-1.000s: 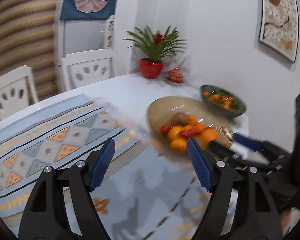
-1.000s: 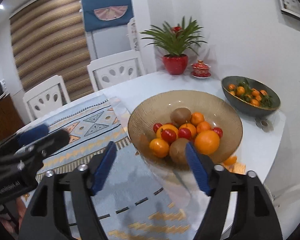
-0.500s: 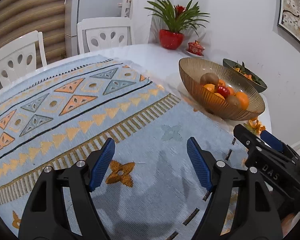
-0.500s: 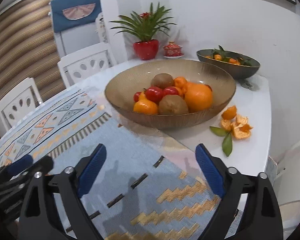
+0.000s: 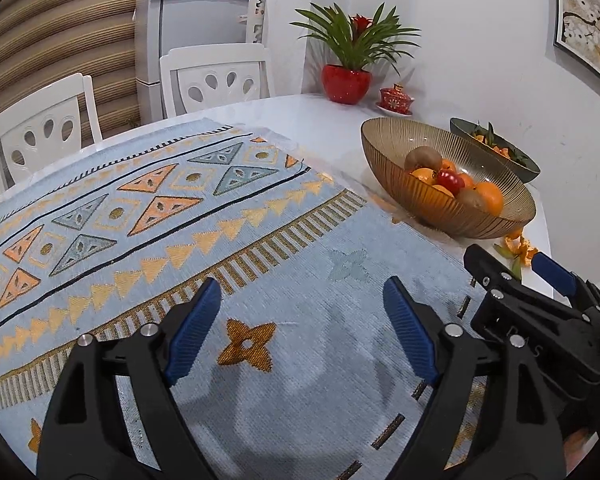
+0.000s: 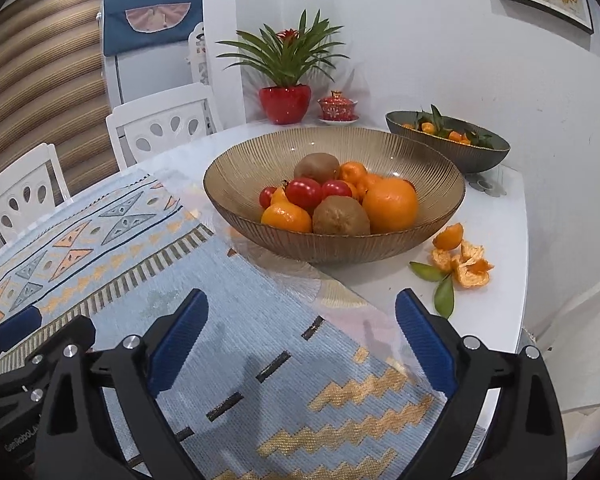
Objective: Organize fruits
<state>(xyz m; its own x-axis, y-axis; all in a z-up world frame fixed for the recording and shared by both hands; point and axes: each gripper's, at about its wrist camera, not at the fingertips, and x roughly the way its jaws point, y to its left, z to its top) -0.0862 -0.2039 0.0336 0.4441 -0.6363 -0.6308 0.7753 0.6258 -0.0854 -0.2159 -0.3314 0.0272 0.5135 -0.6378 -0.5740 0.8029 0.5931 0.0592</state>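
Both wrist views look low across the patterned cloth [image 5: 260, 240] toward the amber fruit bowl [image 6: 332, 240] (right view nearer), sharing bowl and wall corner.

Ribbed amber glass bowls [image 6: 440, 184]: 1
Dark green bowls [image 6: 480, 158]: 1
Brown kiwis [image 6: 341, 216]: 2
White chairs [image 6: 164, 128]: 2

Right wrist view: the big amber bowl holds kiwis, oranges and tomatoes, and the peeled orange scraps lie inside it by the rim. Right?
Not quite. The amber bowl does hold kiwis, oranges and tomatoes, but the peel scraps lie outside it, on the white table to the bowl's right. The right wrist view shows this.
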